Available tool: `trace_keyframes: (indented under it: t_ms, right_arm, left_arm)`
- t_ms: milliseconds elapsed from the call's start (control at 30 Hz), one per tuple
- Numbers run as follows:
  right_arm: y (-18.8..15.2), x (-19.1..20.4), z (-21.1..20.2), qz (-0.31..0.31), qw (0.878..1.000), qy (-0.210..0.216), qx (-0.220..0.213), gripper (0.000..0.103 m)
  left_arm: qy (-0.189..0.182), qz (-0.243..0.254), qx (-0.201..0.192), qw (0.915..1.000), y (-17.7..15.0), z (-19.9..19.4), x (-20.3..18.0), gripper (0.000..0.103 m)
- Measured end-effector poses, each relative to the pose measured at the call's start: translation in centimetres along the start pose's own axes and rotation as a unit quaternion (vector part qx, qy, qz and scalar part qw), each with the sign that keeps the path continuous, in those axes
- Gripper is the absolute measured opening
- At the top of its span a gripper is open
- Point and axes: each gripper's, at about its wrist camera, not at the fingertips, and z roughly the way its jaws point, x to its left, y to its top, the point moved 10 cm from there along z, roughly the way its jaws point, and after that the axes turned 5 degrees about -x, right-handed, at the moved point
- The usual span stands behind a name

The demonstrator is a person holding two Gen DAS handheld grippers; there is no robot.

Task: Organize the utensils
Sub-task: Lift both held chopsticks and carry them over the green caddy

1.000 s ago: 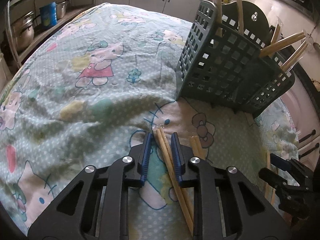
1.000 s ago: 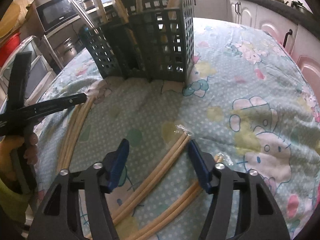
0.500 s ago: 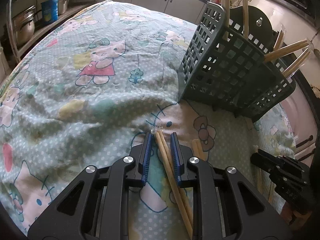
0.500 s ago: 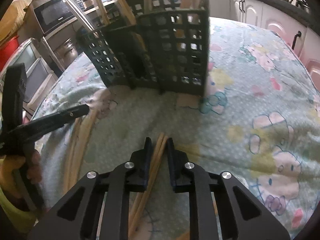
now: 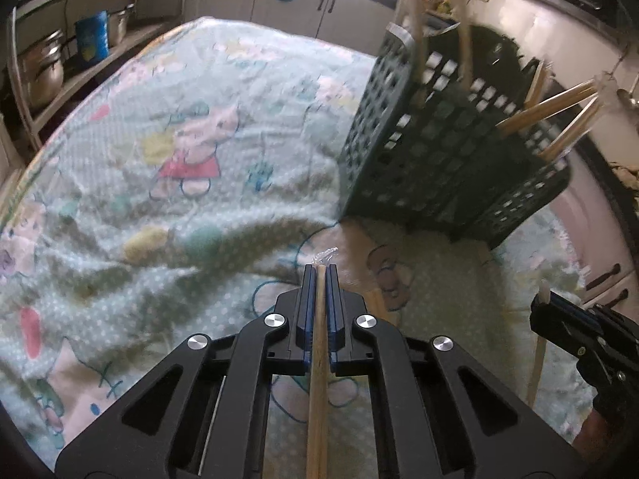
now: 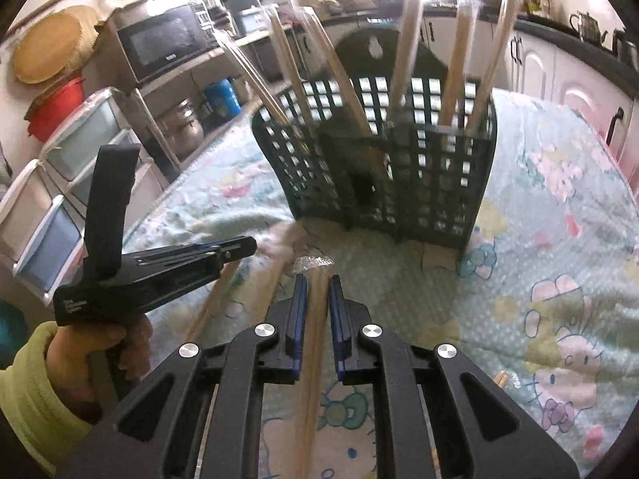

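My left gripper (image 5: 319, 269) is shut on a pair of plastic-wrapped wooden chopsticks (image 5: 318, 339) that runs back between its blue pads. My right gripper (image 6: 317, 279) has another wrapped pair of chopsticks (image 6: 313, 331) between its pads, lifted off the cloth; its jaws are closing and press on the pair. The dark green lattice utensil basket (image 6: 399, 183) stands just ahead of both grippers, also in the left wrist view as the basket (image 5: 439, 151), with several wrapped chopsticks upright in its compartments. Loose chopsticks (image 6: 215, 303) lie on the cloth between the grippers.
A cartoon-print cloth (image 5: 159, 159) covers the table. More chopsticks (image 6: 499, 379) lie at the right. Pots (image 5: 40, 72) and a blue can (image 5: 94, 40) sit on shelves at the left. A microwave (image 6: 163, 40) and plastic drawers (image 6: 60, 183) stand beyond the table edge.
My left gripper's pads closed tight on the chopsticks. My right gripper closed from wide open onto its pair and rose with it, nearer the basket.
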Motion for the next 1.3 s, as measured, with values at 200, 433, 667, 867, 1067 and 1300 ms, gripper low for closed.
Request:
trace_keyframes:
  t_ms: [200, 433, 667, 867, 1067, 1300]
  right_arm:
    - [2.2, 0.7, -3.0, -0.010, 0.999, 0.004, -0.043, 0.011]
    - [4.3, 1.2, -5.9, -0.018, 0.996, 0.007, -0.087, 0.011]
    - [5.8, 1.4, -8.3, -0.023, 0.993, 0.007, -0.118, 0.011]
    - [7.1, 1.1, -10.3, -0.020, 0.989, 0.001, -0.148, 0.011]
    - [8.9, 0.2, -12.1, -0.012, 0.984, -0.008, -0.180, 0.011]
    - [11.3, -1.4, -14.1, -0.002, 0.976, -0.024, -0.214, 0.011]
  left_arm:
    - [-0.042, 0.000, -0.049, 0.9979, 3.1, -4.5, -1.8, 0.001]
    - [-0.064, 0.014, -0.104, 0.9924, 6.5, -9.1, -4.2, 0.001]
    - [-0.081, 0.030, -0.142, 0.9861, 9.3, -12.6, -6.1, 0.001]
    - [-0.089, 0.050, -0.160, 0.9818, 11.4, -14.0, -7.6, 0.001]
    - [-0.095, 0.062, -0.170, 0.9789, 13.2, -14.3, -9.1, 0.001]
    - [-0.099, 0.069, -0.187, 0.9748, 15.8, -14.4, -11.0, 0.001]
